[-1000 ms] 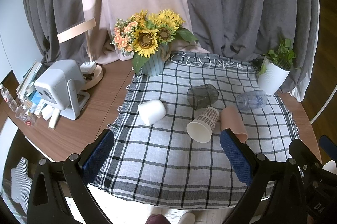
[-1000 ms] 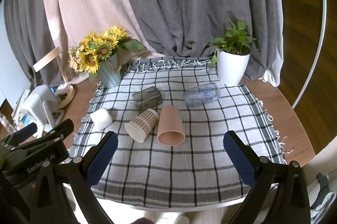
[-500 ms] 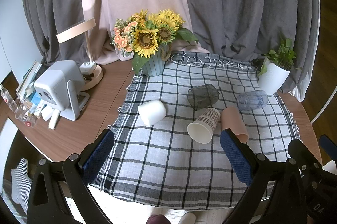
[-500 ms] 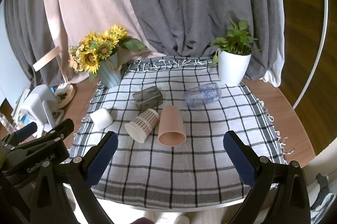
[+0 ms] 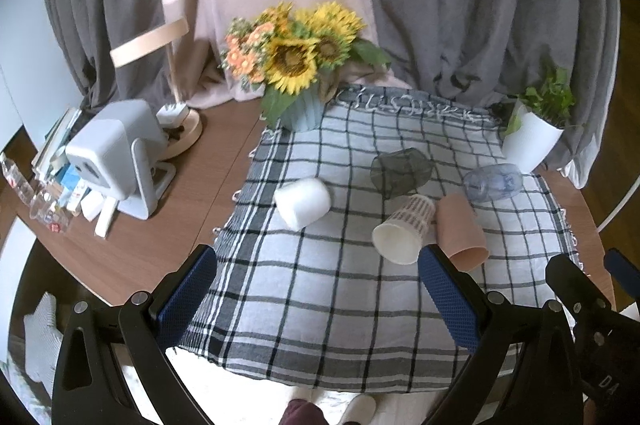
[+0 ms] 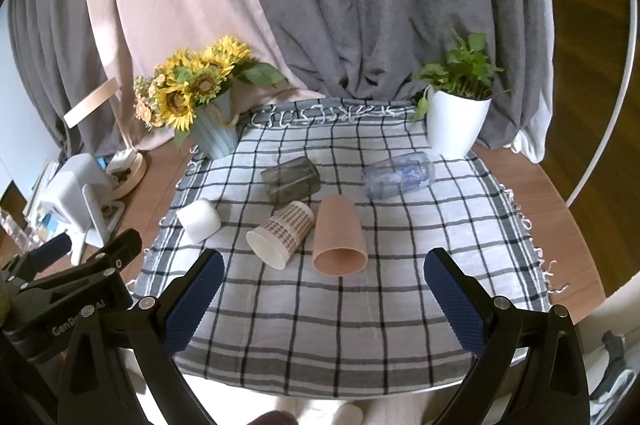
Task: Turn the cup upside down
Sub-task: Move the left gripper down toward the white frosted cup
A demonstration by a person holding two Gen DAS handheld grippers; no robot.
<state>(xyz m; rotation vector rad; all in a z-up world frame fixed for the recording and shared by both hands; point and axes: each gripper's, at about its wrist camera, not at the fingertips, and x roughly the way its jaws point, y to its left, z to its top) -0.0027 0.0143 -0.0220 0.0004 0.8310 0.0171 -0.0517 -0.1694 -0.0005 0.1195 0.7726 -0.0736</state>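
Note:
Several cups lie on their sides on a checked cloth (image 6: 360,305): a white cup (image 5: 304,203) (image 6: 199,219), a patterned paper cup (image 5: 404,229) (image 6: 282,233), a pink cup (image 5: 460,229) (image 6: 339,237), a dark smoky glass (image 5: 400,171) (image 6: 291,179) and a clear bluish cup (image 5: 493,182) (image 6: 398,175). My left gripper (image 5: 316,297) is open and empty above the cloth's near edge, short of the cups. My right gripper (image 6: 322,301) is open and empty, just short of the pink cup's mouth.
A sunflower vase (image 6: 212,129) stands at the cloth's back left and a white plant pot (image 6: 456,125) at the back right. A white device (image 5: 116,161), a lamp base (image 5: 180,129) and small items sit on the wooden table (image 5: 160,245) to the left.
Both grippers have drifted slightly forward toward the cups. No cup has moved.

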